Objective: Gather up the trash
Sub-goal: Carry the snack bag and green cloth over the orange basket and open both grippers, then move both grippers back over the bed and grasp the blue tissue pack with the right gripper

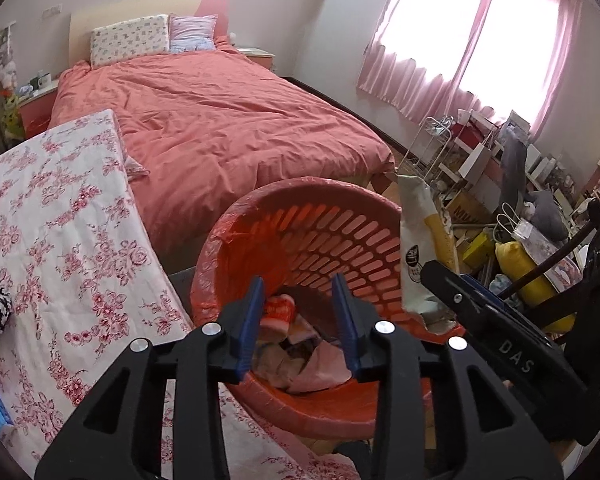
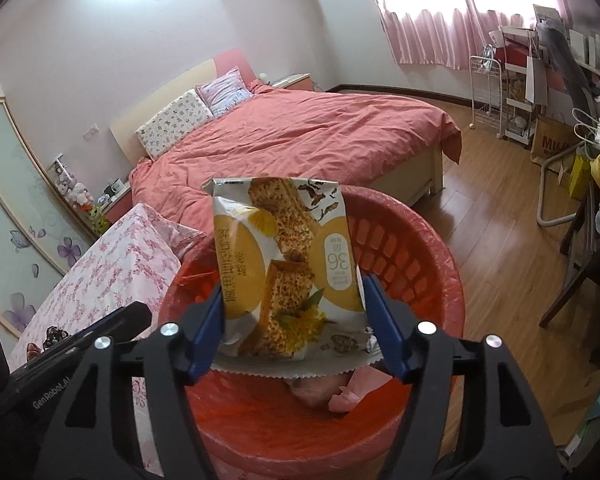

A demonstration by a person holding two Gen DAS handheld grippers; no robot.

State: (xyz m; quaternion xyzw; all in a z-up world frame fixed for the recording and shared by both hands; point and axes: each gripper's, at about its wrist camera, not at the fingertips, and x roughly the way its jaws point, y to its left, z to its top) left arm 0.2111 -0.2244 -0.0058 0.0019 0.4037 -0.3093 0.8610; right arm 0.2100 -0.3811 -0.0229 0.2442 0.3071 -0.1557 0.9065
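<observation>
Right hand-held gripper (image 2: 294, 320) clamps snack wrapper (image 2: 288, 268) above bin (image 2: 440, 264).

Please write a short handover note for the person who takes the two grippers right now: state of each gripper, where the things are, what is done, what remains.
Right gripper: shut on the snack wrapper, held above the red trash basket.
Left gripper: open, empty, pointing into the basket.
Done: some trash already lies inside the basket.
Left: release the wrapper into the basket.
</observation>
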